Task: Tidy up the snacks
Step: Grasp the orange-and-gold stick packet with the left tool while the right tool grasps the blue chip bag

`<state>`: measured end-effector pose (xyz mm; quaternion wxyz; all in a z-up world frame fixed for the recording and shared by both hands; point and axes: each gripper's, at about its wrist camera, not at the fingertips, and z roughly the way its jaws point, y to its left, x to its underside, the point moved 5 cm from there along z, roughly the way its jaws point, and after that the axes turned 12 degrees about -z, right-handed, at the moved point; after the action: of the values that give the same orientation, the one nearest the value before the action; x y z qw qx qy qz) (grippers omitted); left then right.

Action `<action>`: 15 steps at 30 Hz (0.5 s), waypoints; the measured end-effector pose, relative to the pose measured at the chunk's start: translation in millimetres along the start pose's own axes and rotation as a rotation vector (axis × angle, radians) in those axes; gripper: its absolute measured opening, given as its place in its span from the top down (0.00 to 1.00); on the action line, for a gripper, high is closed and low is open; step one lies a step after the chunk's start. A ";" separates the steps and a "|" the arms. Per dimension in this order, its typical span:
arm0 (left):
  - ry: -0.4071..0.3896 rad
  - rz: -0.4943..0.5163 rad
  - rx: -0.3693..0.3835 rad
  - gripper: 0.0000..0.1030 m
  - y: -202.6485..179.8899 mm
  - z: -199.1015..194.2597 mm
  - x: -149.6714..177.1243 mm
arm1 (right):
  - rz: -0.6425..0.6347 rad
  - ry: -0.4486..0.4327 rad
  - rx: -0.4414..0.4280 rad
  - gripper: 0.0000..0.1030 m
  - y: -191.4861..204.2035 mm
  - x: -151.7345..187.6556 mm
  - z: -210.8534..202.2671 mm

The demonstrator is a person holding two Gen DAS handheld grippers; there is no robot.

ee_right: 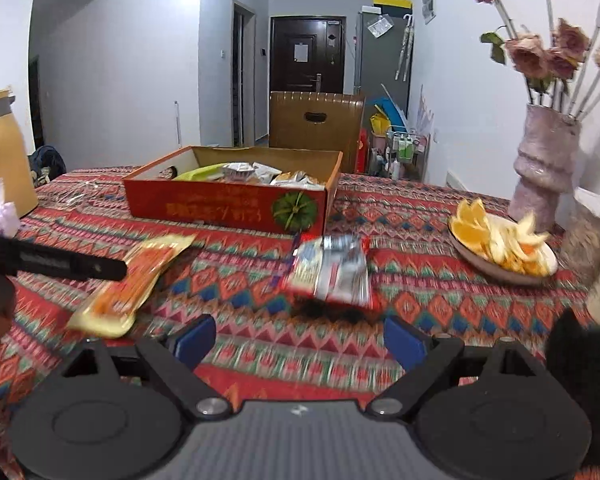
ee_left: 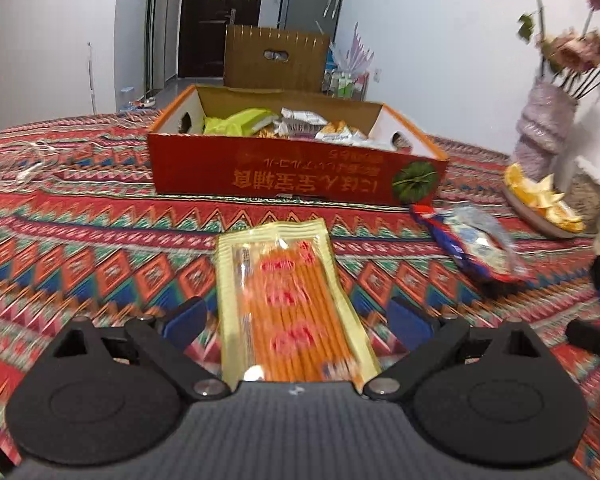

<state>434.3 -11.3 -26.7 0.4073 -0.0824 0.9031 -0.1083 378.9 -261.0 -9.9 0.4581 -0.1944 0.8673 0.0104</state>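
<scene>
The left tongs (ee_left: 296, 316) are wide open around the yellow snack pack (ee_left: 288, 300), just before the red box (ee_left: 296, 172). The right tongs (ee_right: 300, 338) are wide open and empty, near the silver snack bag (ee_right: 332, 272) on the worktop (ee_right: 420, 216)

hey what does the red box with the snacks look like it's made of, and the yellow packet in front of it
The red box looks like printed cardboard: matte brown inner walls, folded edges, punched handle holes. The yellow packet looks like thin glossy plastic film: it catches glare, and a clear window shows orange sticks inside.
</scene>
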 end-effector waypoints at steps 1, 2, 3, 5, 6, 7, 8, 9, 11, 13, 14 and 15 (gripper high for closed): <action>0.013 0.004 -0.009 0.04 -0.3 10.0 -1.0 | 0.001 0.007 -0.006 0.12 -4.4 -5.4 11.1; 0.024 0.006 -0.011 0.04 -0.5 20.8 -2.0 | 0.004 0.011 -0.009 0.12 -8.7 -10.1 21.1; 0.038 0.011 -0.016 0.04 -0.5 30.8 -2.1 | 0.009 0.016 -0.007 0.12 -12.9 -14.6 33.3; 0.051 0.008 -0.022 0.04 0.3 43.5 -1.3 | 0.017 0.029 0.001 0.12 -21.0 -21.8 59.0; 0.035 0.017 -0.029 0.04 1.8 46.8 -0.9 | 0.025 0.037 0.007 0.12 -24.7 -24.8 71.4; 0.017 0.038 -0.038 0.04 1.2 49.5 -0.9 | 0.034 0.042 0.012 0.12 -28.0 -27.4 84.7; 0.005 0.056 -0.046 0.04 1.1 52.4 -1.0 | 0.045 0.049 0.016 0.12 -29.7 -28.3 97.1; -0.008 0.066 -0.054 0.03 1.3 54.4 -1.2 | 0.057 0.057 0.022 0.12 -32.4 -29.9 108.7; -0.027 0.078 -0.062 0.03 2.7 57.3 -1.5 | 0.076 0.067 0.027 0.12 -35.8 -30.9 129.4; -0.030 0.060 -0.053 0.03 6.1 58.1 -3.9 | 0.090 0.081 0.030 0.12 -36.9 -28.4 144.2; -0.033 0.055 -0.050 0.06 7.0 57.0 -4.8 | 0.095 0.082 0.031 0.12 -36.7 -26.2 149.3; -0.042 0.053 -0.052 0.16 7.5 55.3 -5.0 | 0.094 0.084 0.027 0.14 -35.9 -23.7 153.0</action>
<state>478.9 -10.0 -60.7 0.4267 -0.0711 0.8987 -0.0723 524.3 -256.4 -74.1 0.4228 -0.1477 0.8940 0.0120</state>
